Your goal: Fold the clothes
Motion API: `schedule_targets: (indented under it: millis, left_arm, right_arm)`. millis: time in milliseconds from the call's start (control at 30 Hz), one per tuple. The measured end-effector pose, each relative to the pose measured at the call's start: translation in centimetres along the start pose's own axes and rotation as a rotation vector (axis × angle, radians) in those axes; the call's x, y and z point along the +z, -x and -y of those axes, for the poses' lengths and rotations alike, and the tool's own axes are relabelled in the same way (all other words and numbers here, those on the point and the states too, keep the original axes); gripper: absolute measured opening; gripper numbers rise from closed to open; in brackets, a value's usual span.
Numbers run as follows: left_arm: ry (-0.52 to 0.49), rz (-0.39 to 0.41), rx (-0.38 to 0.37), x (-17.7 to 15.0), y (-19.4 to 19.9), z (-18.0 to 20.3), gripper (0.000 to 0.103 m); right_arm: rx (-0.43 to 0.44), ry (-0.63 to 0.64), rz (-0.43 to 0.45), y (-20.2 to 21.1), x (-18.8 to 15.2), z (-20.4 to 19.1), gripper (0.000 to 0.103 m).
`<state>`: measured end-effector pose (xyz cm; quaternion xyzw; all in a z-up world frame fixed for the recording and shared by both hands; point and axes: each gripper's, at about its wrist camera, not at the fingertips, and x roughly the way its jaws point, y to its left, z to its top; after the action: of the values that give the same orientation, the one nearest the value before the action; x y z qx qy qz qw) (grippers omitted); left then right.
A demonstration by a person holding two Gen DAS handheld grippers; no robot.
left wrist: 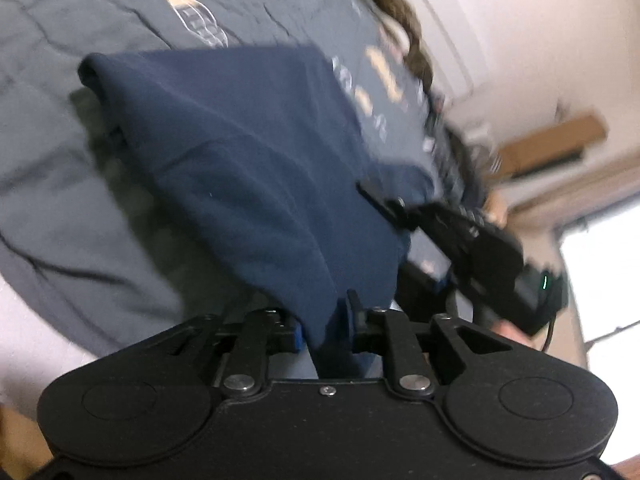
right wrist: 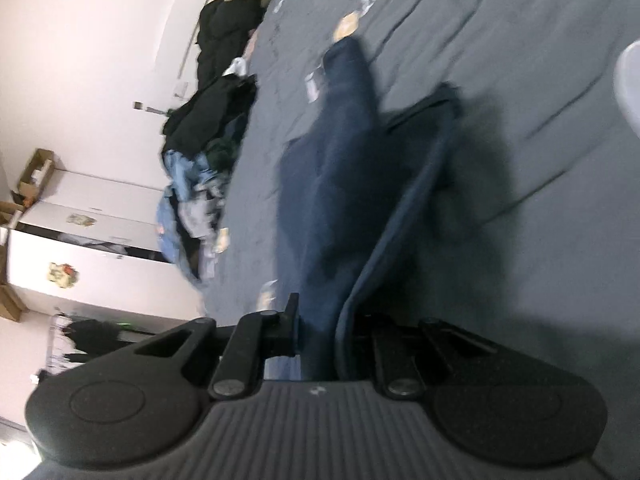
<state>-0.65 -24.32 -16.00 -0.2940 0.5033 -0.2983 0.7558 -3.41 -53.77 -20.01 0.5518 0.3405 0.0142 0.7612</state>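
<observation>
Bed cover (left wrist: pixel 48 128): grey quilted spread with printed patches fills most of both my views; it is the work surface under me.
Clothes heap (right wrist: pixel 200 184): a pile of dark and pale blue garments lies along the far edge of the cover by the wall, loose and unfolded as far as the blur lets me tell.
Navy garment (left wrist: pixel 240 152): the piece I am working; it hangs and drapes between my two grippers, its far end resting on the cover, with one rolled edge doubled over.
Progress: I judge this piece to be mid-fold, lifted rather than laid flat; the heap suggests more clothes remain.
Right gripper (left wrist: pixel 384 196): in my left view it reaches in from the side, fingers closed on the garment's edge; its own view shows navy cloth (right wrist: pixel 340 200) running up between the fingers.
Left gripper (left wrist: pixel 324 320): tilted over the bed, narrow, pinching a hanging corner of the navy cloth.
</observation>
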Motion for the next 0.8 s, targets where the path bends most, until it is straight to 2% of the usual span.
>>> schedule_targets:
  millis: [100,133,267,333,367,433,500,600,633,800]
  left_arm:
    - [-0.147,-0.048,0.022,0.9,0.7,1.4,0.033]
    - [-0.200,-0.057,0.025,1.5,1.0,1.9,0.033]
    - [-0.433,-0.047,0.021,5.6,2.9,4.1,0.033]
    - [-0.529,-0.056,0.012,8.0,3.5,5.1,0.039]
    - [-0.557,-0.101,-0.020,9.9,3.5,5.4,0.046]
    - [-0.601,-0.129,-0.049,12.5,3.7,5.8,0.048]
    - [-0.641,-0.128,-0.063,14.7,3.8,6.1,0.060]
    - [-0.669,-0.191,-0.162,18.0,2.9,6.1,0.061]
    - [-0.681,-0.201,-0.173,18.8,2.4,5.8,0.061]
    - [-0.653,-0.278,-0.100,23.4,-3.3,3.0,0.061]
  right_arm:
    - [-0.026,0.020,-0.019,0.8,0.4,1.6,0.016]
    - [-0.024,0.030,-0.026,0.6,0.4,2.0,0.016]
    - [-0.019,0.083,-0.025,1.3,-0.1,2.1,0.018]
    - [-0.020,0.099,-0.016,1.6,-0.3,2.0,0.018]
    - [-0.020,0.102,-0.013,1.7,-0.4,2.0,0.018]
    - [-0.014,0.104,-0.010,1.7,-0.4,2.0,0.018]
    - [-0.009,0.092,-0.014,1.5,-0.1,2.0,0.019]
    - [0.002,0.078,-0.021,1.3,0.2,2.2,0.019]
    - [0.004,0.077,-0.022,1.2,0.3,2.2,0.019]
    - [0.009,0.078,-0.028,0.9,0.5,2.1,0.019]
